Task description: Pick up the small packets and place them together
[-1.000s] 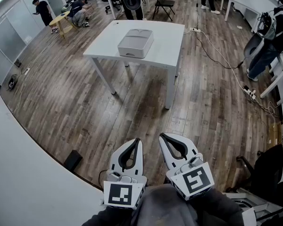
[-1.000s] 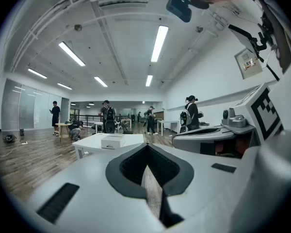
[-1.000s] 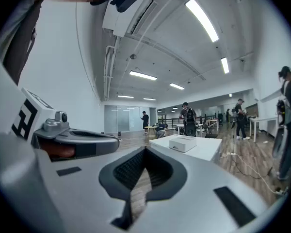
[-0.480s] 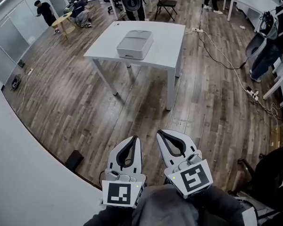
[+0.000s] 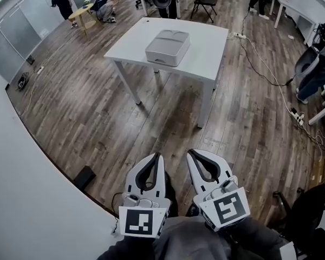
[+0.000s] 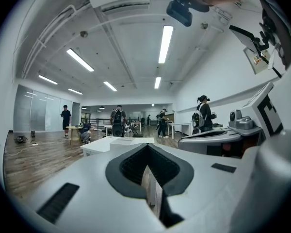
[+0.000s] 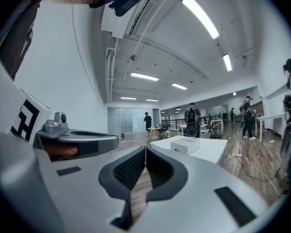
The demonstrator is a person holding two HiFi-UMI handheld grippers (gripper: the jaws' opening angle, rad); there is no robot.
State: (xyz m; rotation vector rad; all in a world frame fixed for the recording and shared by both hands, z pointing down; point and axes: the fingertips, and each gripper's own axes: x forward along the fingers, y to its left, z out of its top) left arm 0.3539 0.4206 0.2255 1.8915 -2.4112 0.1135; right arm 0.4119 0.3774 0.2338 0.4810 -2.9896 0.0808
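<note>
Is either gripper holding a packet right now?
No, the left gripper and the right gripper each show jaws shut tip to tip with nothing between them.

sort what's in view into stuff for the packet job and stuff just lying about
For the job: left gripper and right gripper, both shut and empty; white table; grey box on it, probably. No packets visible.

Lying about: folding chair; power strip on the floor; small black box by the wall.
</note>
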